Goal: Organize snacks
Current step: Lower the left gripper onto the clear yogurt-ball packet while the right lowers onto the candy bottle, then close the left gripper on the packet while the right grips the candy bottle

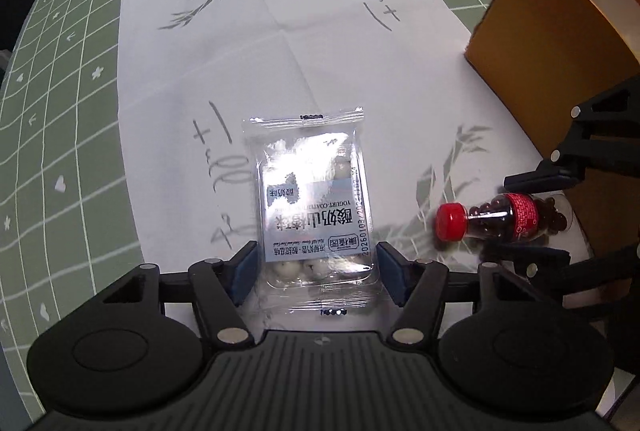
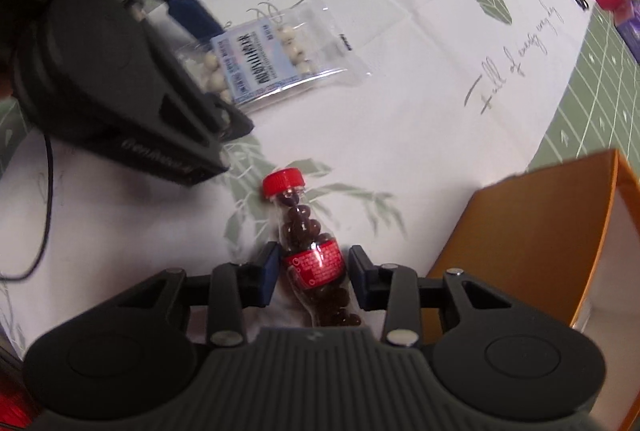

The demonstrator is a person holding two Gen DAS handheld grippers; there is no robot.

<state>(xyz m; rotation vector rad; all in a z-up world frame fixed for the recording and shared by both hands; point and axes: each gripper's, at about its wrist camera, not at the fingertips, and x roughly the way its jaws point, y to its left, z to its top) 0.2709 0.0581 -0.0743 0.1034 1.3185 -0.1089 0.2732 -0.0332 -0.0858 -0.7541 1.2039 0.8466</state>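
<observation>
the left gripper (image 1: 316, 271) straddles a clear plastic packet of white yogurt balls (image 1: 312, 207), jaws wide, pads apart from it. the right gripper (image 2: 314, 277), lower centre, stands narrow around a small clear bottle of dark candies with a red cap (image 2: 308, 243); whether its pads press the bottle i cannot tell.

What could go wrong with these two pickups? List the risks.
1. The clear snack packet is flat and glossy; the left gripper straddles only its near end, so it may crumple or slip out.
2. The small candy bottle lies on its round side between the right gripper pads, slightly askew; it could roll or twist free.
3. Both grippers work close together and might collide.
</observation>
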